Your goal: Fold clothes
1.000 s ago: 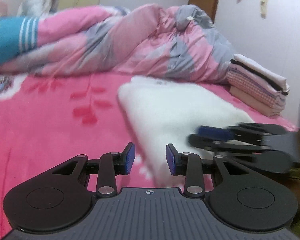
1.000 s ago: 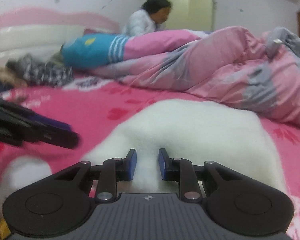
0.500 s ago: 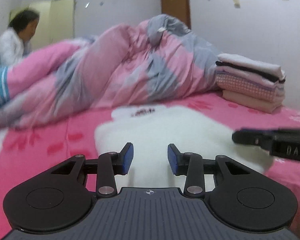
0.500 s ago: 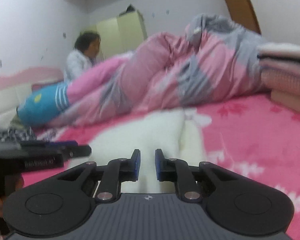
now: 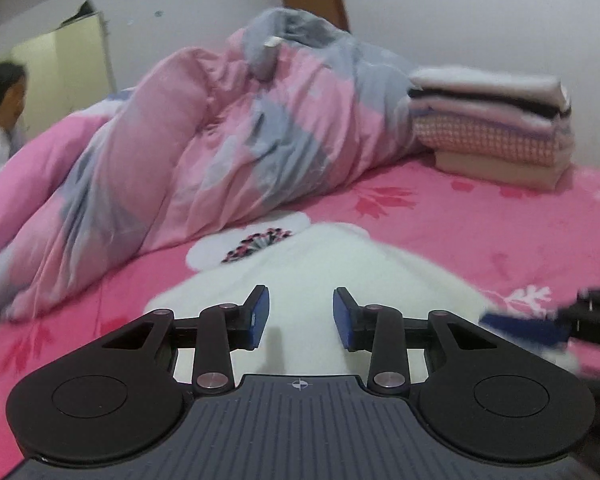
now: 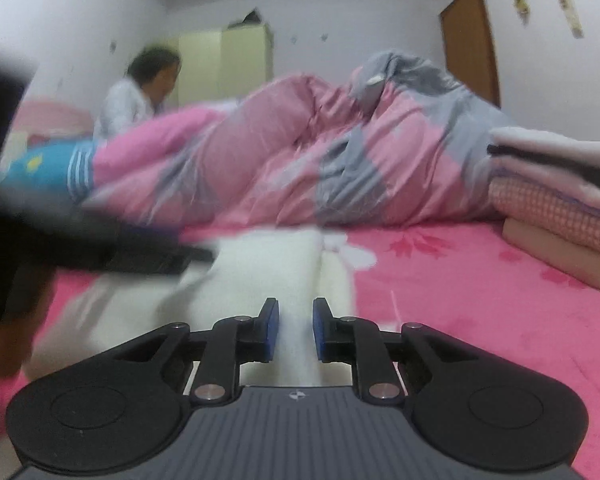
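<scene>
Left wrist view showed the left claw (image 5: pixel 300 316) open above a white garment (image 5: pixel 320 264) lying on the pink bed (image 5: pixel 440 232). Right claw (image 6: pixel 296 330) was open too, holding nothing, over the same garment near folded clothes (image 6: pixel 556 200).

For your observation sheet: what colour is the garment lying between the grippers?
White garment; clearest in the left wrist view.
</scene>
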